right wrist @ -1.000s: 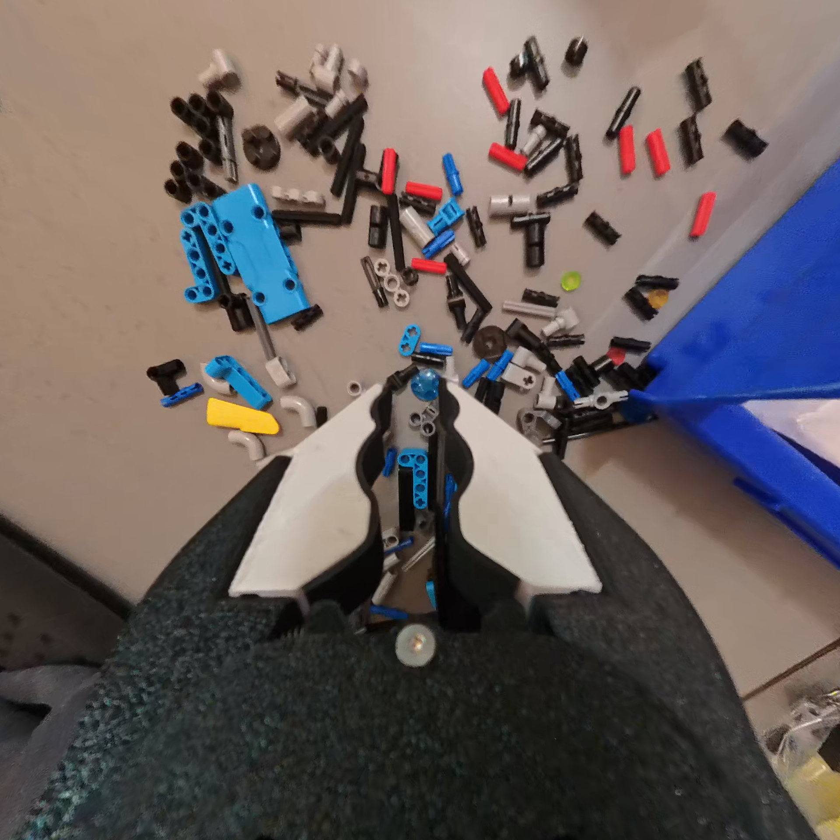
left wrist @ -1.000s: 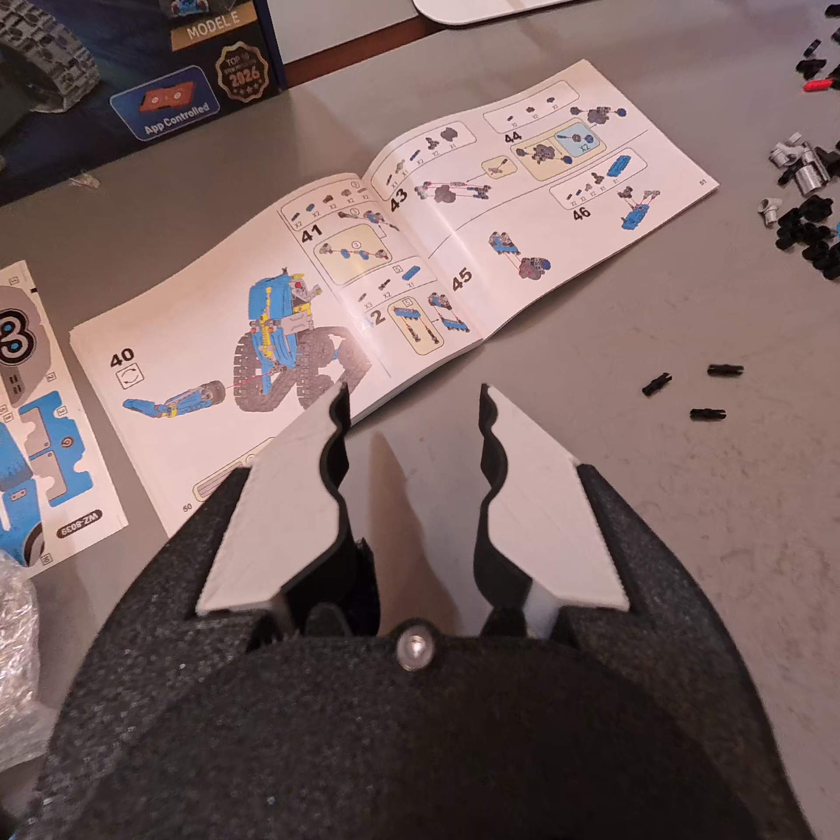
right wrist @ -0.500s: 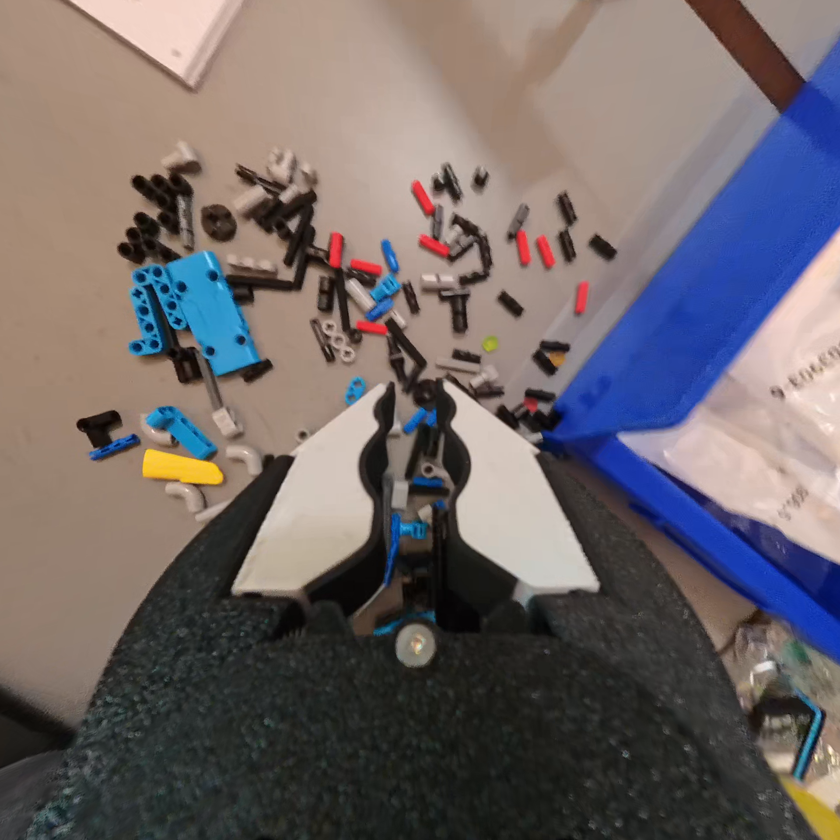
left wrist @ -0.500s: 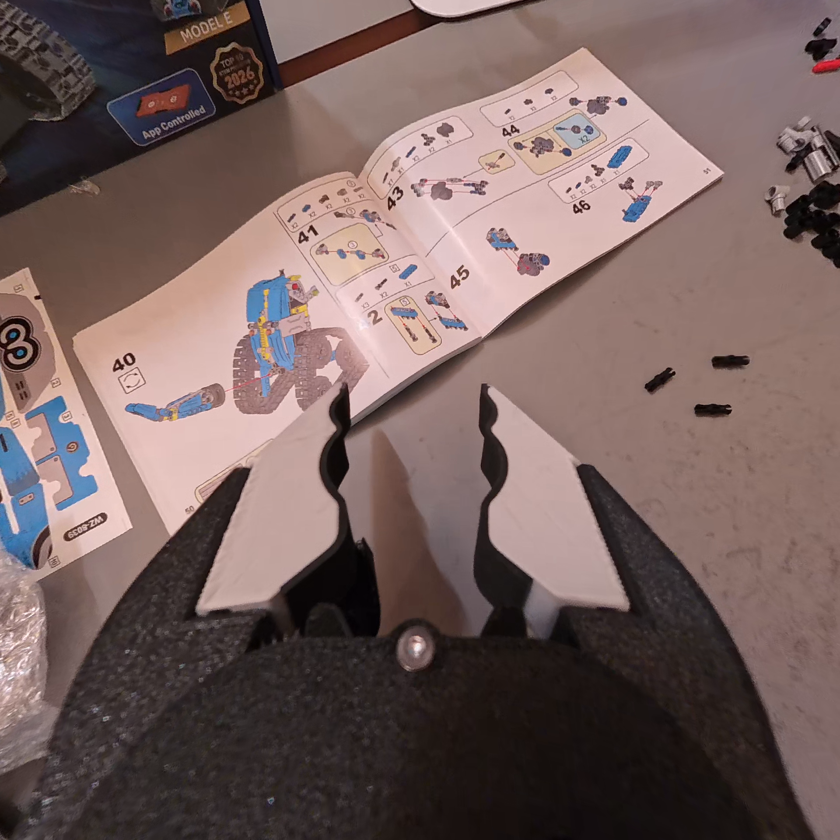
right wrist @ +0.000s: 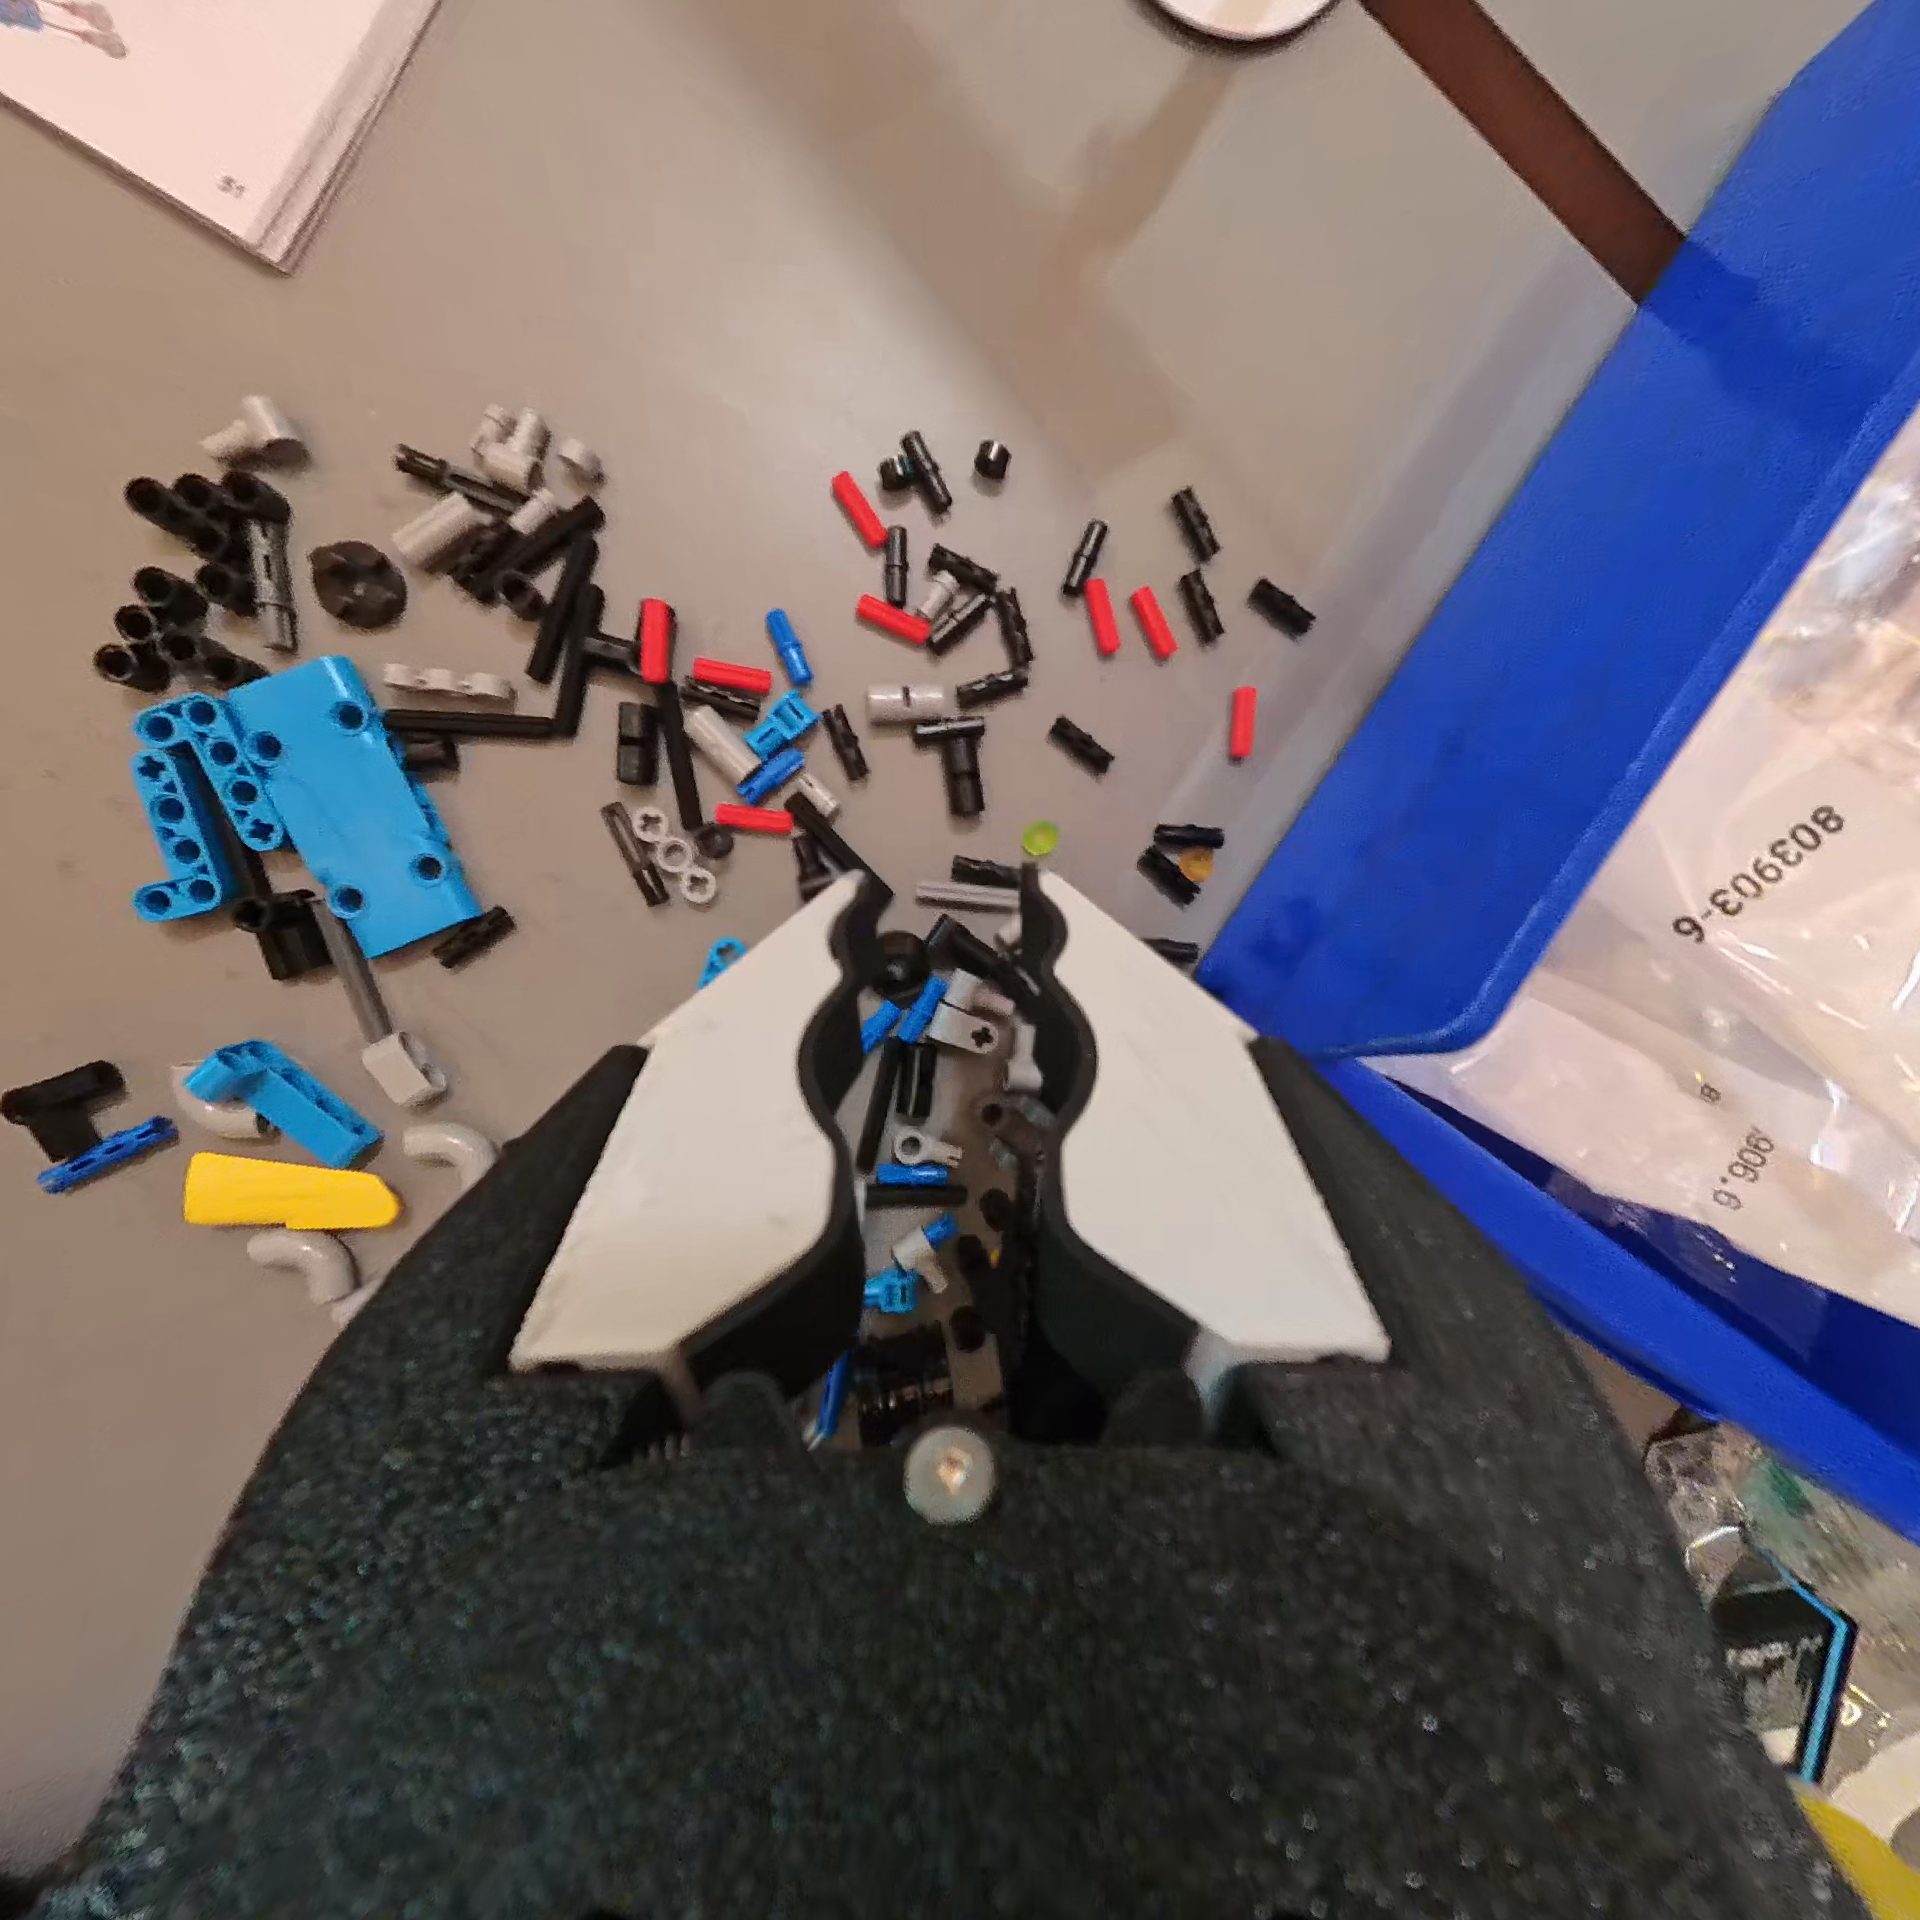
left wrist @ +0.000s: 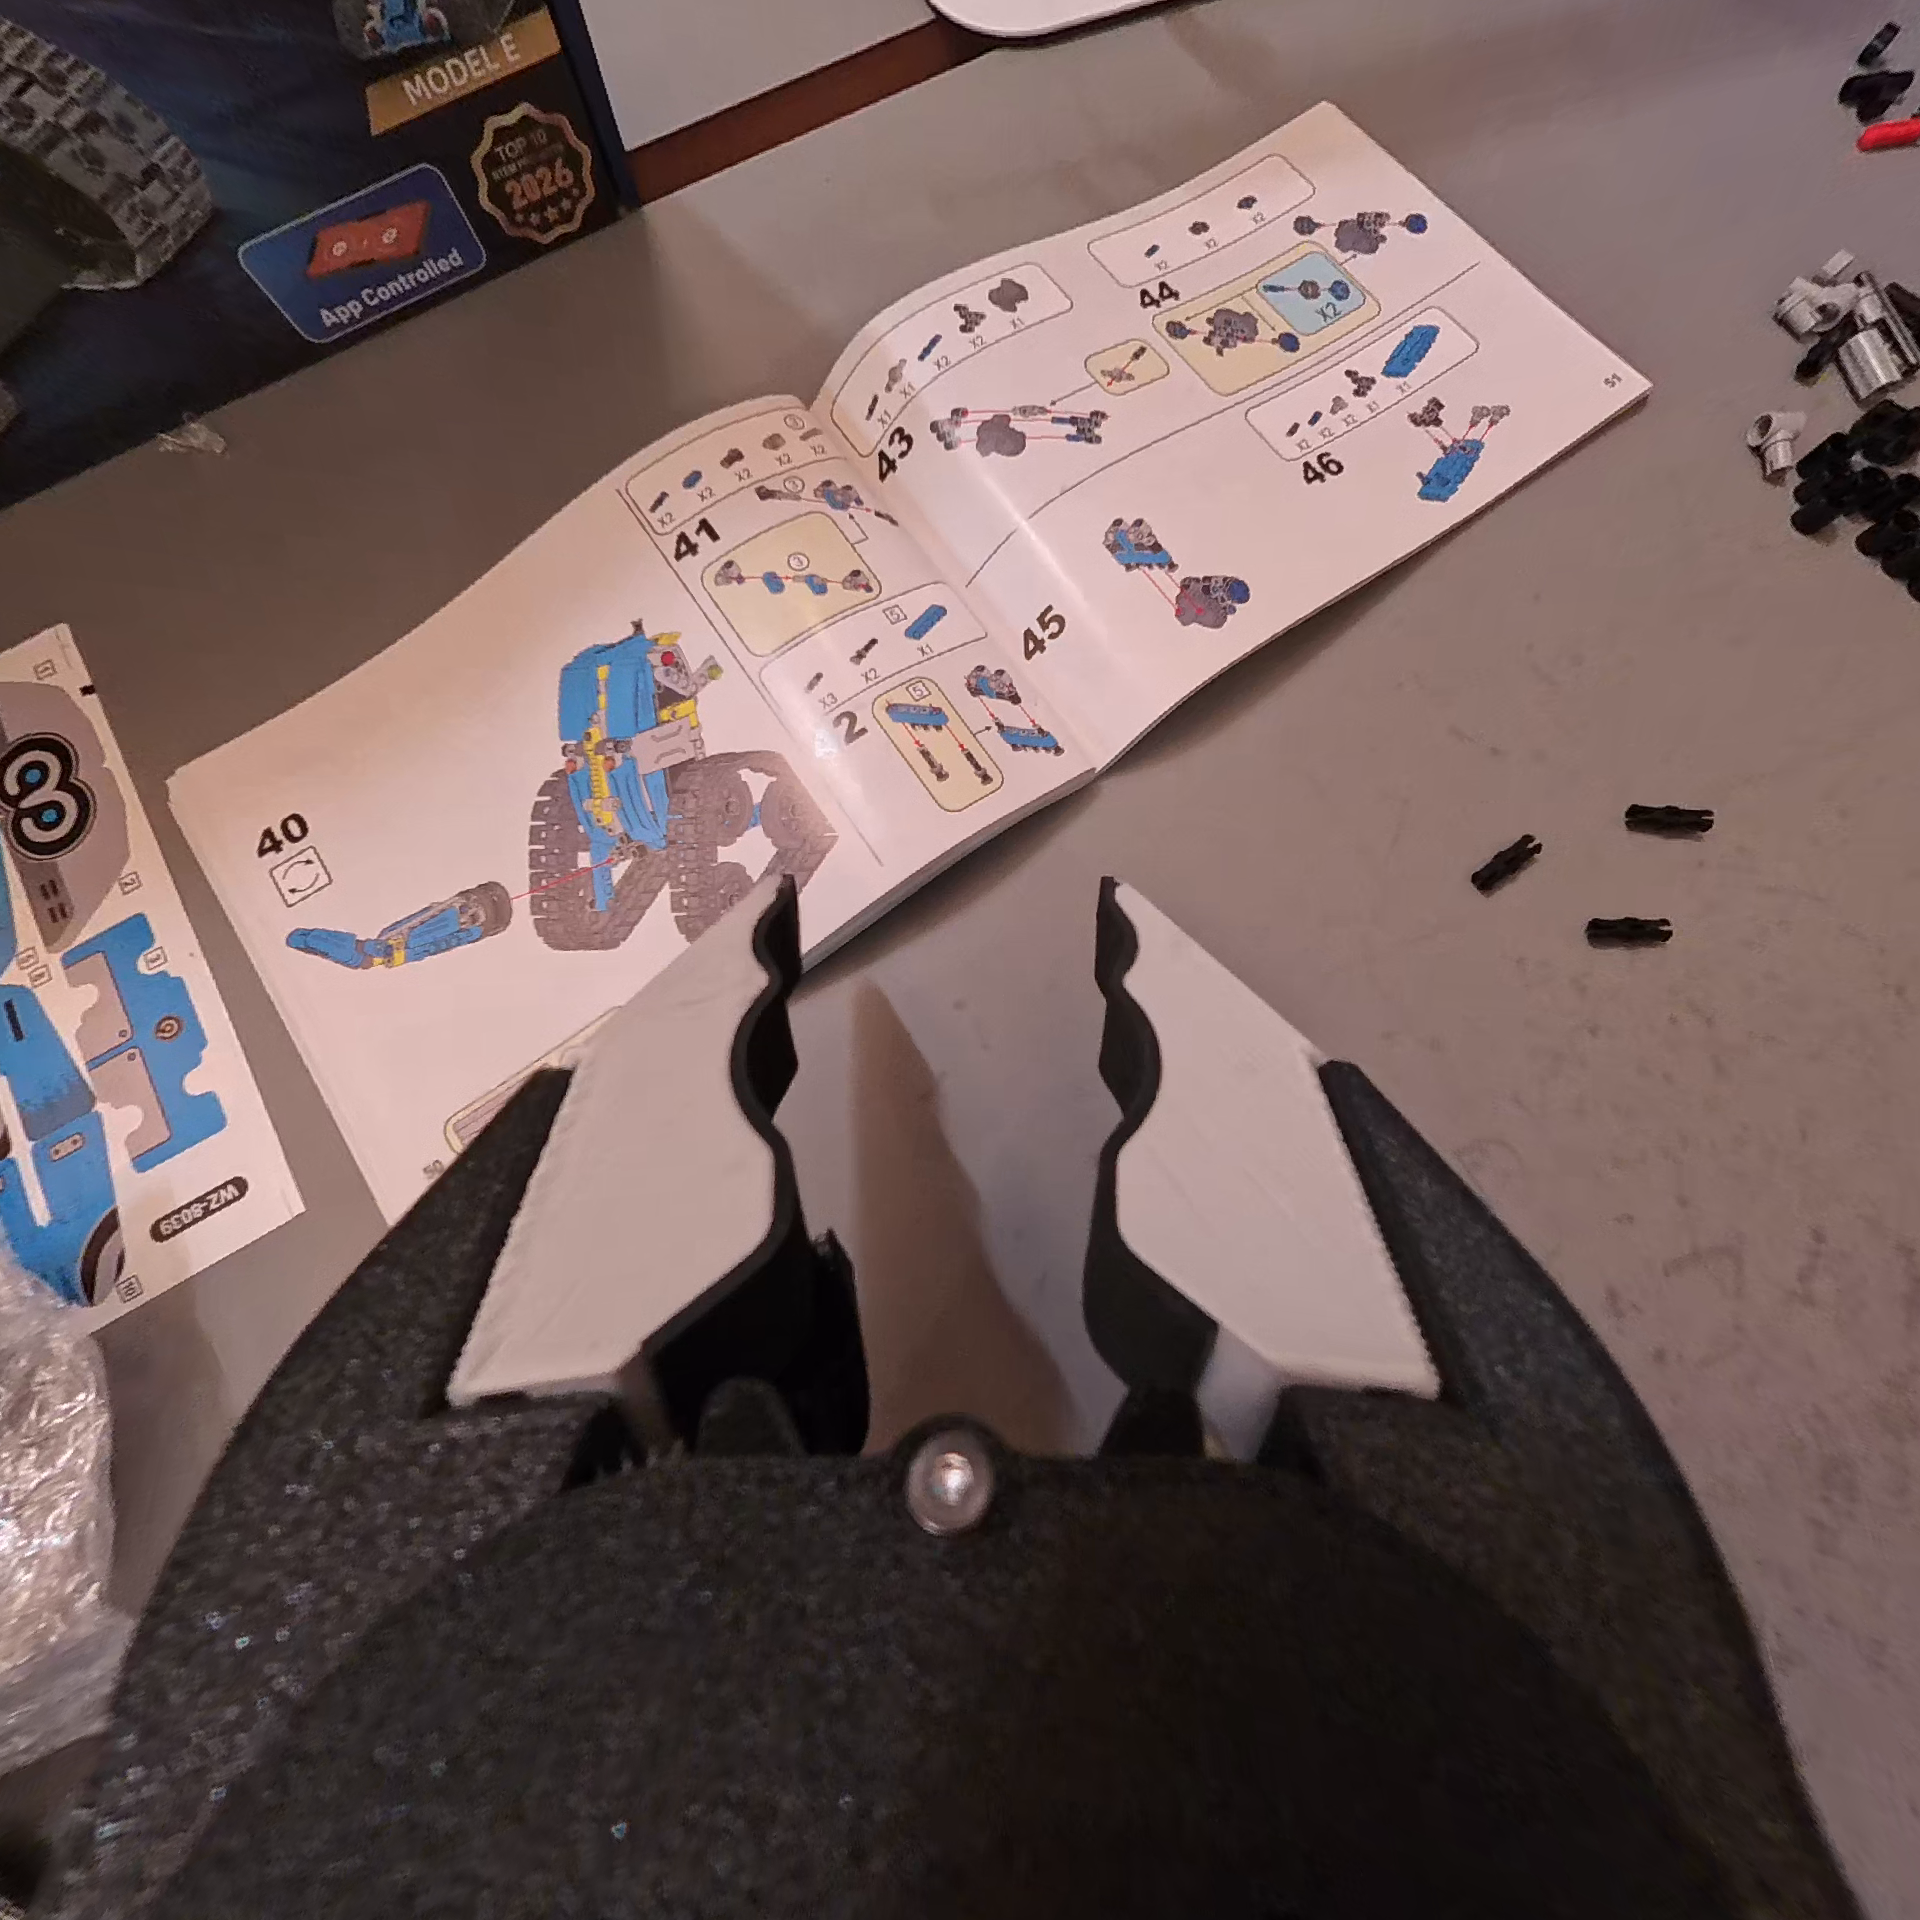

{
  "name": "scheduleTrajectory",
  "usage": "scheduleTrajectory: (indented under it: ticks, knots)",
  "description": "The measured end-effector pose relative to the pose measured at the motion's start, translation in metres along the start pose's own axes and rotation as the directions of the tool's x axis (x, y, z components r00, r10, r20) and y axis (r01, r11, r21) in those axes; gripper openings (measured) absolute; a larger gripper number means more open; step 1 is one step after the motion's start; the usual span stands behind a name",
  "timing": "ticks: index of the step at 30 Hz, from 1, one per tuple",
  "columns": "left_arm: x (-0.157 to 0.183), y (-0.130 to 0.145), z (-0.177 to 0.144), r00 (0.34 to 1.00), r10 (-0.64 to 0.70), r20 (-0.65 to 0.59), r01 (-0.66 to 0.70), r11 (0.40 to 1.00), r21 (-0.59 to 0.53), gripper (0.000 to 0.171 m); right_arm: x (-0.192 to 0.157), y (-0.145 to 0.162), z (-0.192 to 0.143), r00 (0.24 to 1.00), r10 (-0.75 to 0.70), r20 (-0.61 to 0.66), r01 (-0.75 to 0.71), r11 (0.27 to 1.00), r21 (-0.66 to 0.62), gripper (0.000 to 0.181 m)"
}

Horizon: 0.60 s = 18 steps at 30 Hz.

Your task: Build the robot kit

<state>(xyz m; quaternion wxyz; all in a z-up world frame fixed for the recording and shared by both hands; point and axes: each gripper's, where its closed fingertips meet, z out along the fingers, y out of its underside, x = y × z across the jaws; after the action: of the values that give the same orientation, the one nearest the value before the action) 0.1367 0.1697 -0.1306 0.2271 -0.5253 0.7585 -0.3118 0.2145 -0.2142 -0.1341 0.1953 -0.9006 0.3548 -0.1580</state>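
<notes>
While its jaws are spread wide with nothing between them, the left gripper [left wrist: 945, 894] is held above the grey table [left wrist: 1351, 1143], its left fingertip [left wrist: 774, 914] seen over the near edge of an open instruction booklet [left wrist: 935, 540]. A sticker sheet [left wrist: 94, 987] is laid left of the booklet and crinkled clear plastic [left wrist: 42, 1507] is seen at the near left edge. Three black pins [left wrist: 1590, 873] are scattered to the right, well apart from the gripper, and a dark printed box [left wrist: 281, 177] is stood beyond the booklet.

Over a scatter of small building parts [right wrist: 727, 727], the right gripper [right wrist: 945, 894] is held with its jaws narrowly parted; whether anything is pinched cannot be told, since loose pieces are seen through the gap. A yellow wedge piece [right wrist: 291, 1190] is laid near left, a light blue panel [right wrist: 343, 800] farther left, and a blue bin [right wrist: 1558, 727] holding a clear bag [right wrist: 1745, 987] is set just to the right
</notes>
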Motion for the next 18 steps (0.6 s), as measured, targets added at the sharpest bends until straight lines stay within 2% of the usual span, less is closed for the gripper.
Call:
scheduleTrajectory:
  ticks: [4, 18]
  knots:
    - [0.0, 0.002, 0.001, 1.0, 0.001, 0.001, -0.001, 1.0, -0.007, 0.057, -0.002, 0.005, 0.001, 1.0, 0.007, 0.026, -0.007, 1.0, -0.014, 0.026]
    - [0.001, 0.0, 0.001, 1.0, 0.006, 0.001, -0.006, 1.0, -0.003, 0.057, 0.009, 0.02, -0.008, 0.999, 0.042, -0.002, -0.042, 0.998, -0.046, 0.025]
